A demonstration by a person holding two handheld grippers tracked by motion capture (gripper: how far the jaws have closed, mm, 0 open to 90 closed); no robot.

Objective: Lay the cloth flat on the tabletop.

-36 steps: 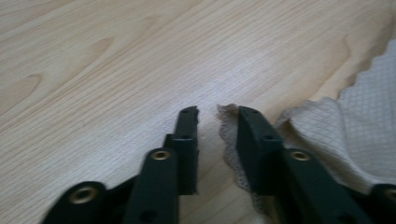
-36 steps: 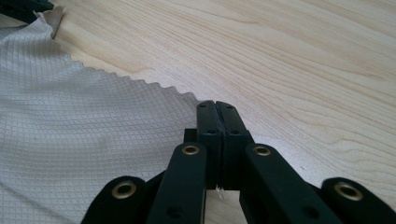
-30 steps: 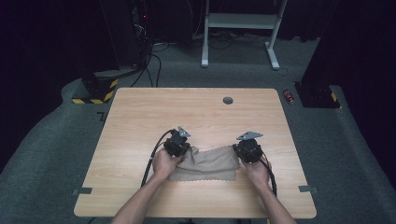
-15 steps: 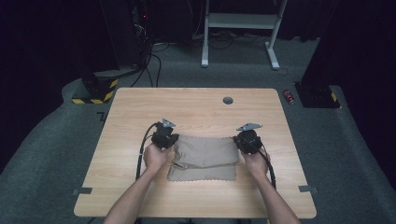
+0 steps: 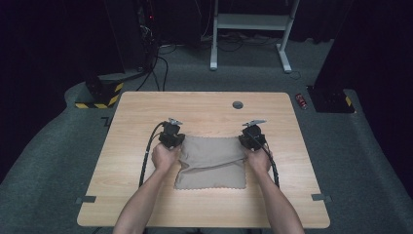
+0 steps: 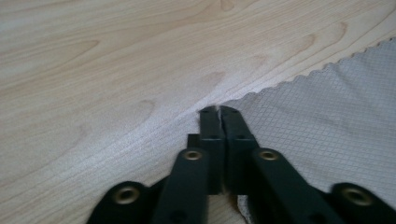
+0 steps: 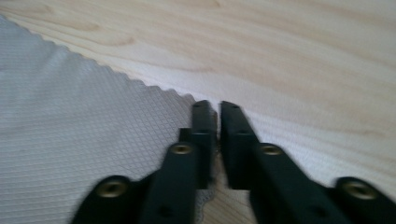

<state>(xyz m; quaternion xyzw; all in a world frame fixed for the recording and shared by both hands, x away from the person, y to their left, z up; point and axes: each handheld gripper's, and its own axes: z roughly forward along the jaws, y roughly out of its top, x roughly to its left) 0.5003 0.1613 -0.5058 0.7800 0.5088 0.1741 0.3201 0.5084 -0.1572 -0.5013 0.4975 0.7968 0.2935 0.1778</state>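
The job looks like folding the cloth (image 5: 210, 163) in half on the table (image 5: 204, 105). The left gripper (image 5: 171, 138) and the right gripper (image 5: 252, 137) each pinch one corner of it. In the left gripper view the two black jaws are pressed together, with the wavy edge of the cloth (image 6: 327, 116) caught right at their tips. In the right gripper view the jaws are almost shut on the other corner, and the cloth (image 7: 84, 112) lies just beside and under them.

To do this step well, I think both corners should come down flat and level, so the top edge sits straight. The cloth should be a bit tight between the two grippers, with no wrinkles. Then both should let go together. A loose flap hangs below the left jaws, so the fold is not neat yet.

Both forearms reach in side by side. The left hand (image 5: 164, 156) and the right hand (image 5: 258, 160) sit low near the table, with the jaws pointing away from the person.
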